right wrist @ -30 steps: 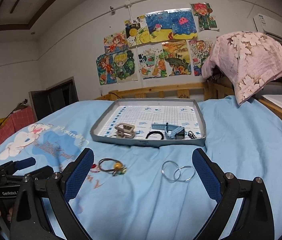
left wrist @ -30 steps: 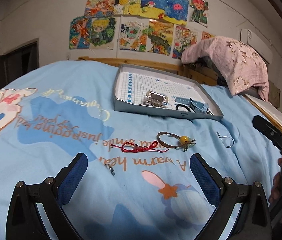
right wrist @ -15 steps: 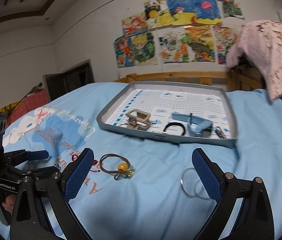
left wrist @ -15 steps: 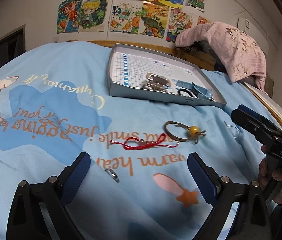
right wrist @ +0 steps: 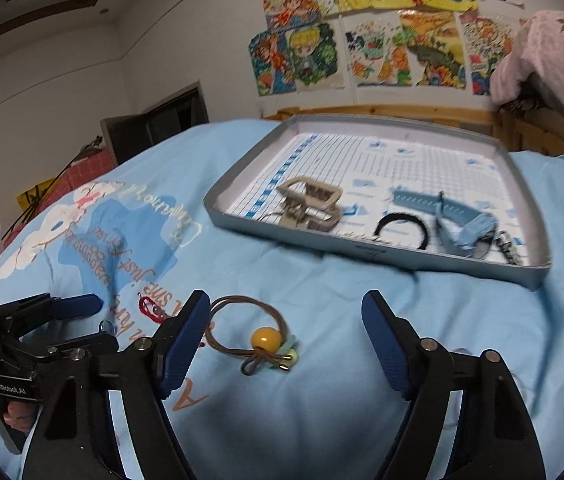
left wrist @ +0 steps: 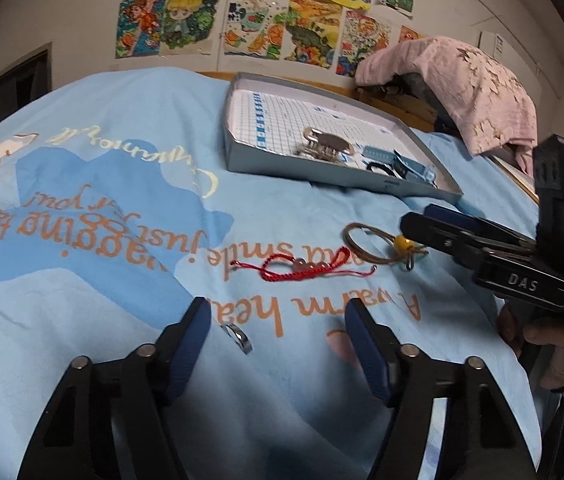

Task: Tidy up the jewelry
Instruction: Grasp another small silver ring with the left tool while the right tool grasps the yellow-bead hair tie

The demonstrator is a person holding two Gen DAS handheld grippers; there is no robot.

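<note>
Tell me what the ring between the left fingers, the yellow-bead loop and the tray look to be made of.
Ring: probably metal, polished; it glints silver on the sheet.
Yellow-bead loop: thin brown cord, likely elastic, matte; the bead is glossy, plastic or resin by its highlight.
Tray: grey, matte, thin folded walls with a printed paper-like floor; looks like cardboard, not certain.

Pink cloth [right wrist: 554, 64] cut off at right edge.

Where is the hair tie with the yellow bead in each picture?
Left wrist view: the hair tie lies right of centre on the blue sheet, just left of the right gripper.
Right wrist view: the hair tie lies low in the middle, between that gripper's open jaws, untouched.
Shared landmark: the grey tray lies beyond it in both.
</note>
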